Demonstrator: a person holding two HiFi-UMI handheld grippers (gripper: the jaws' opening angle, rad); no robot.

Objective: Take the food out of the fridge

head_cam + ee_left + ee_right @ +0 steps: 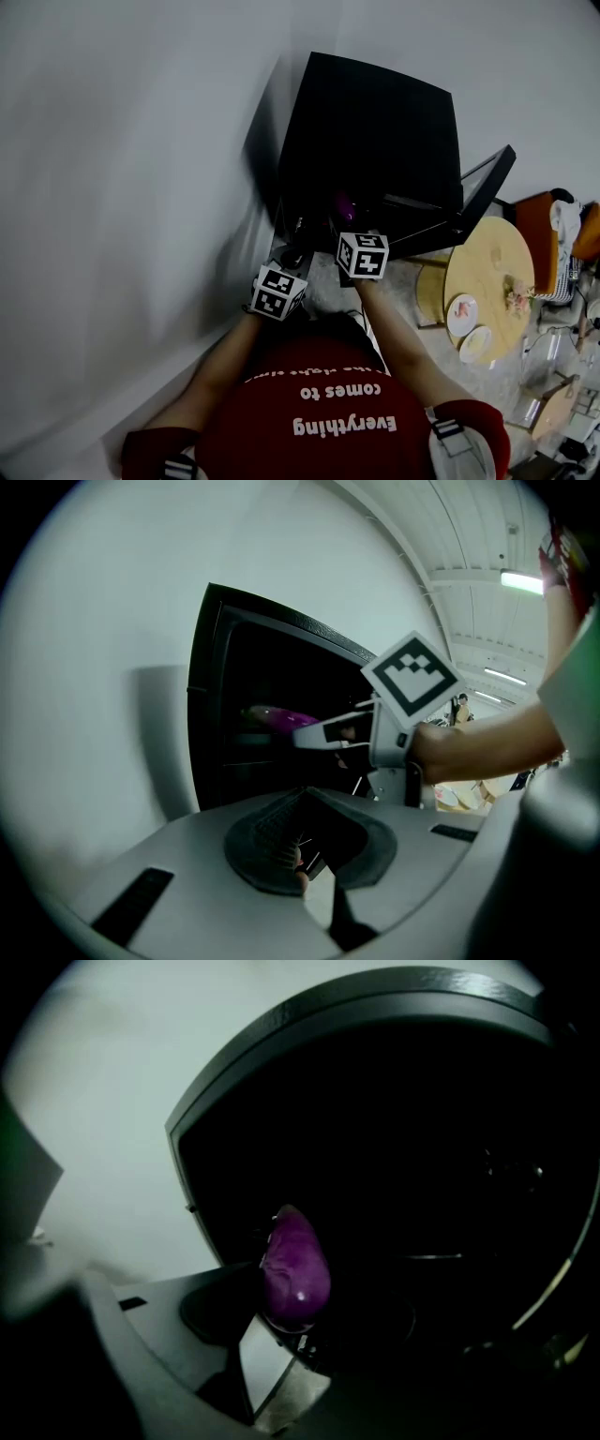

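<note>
Fingers of the right gripper (287,1324) clamp a purple eggplant (295,1274) between them, at the mouth of the fridge (375,122). The left gripper (305,847) is empty, its fingers together.

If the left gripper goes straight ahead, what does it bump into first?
Probably the right gripper, holding purple food at the fridge opening. Depth is unclear, so it might pass underneath into the dark inside.

Printed in white across the red shirt (272,398), upside down as seen in the head view: "Everything comes to". Followed by one more white line nearer the collar, too small and curved to read.
</note>
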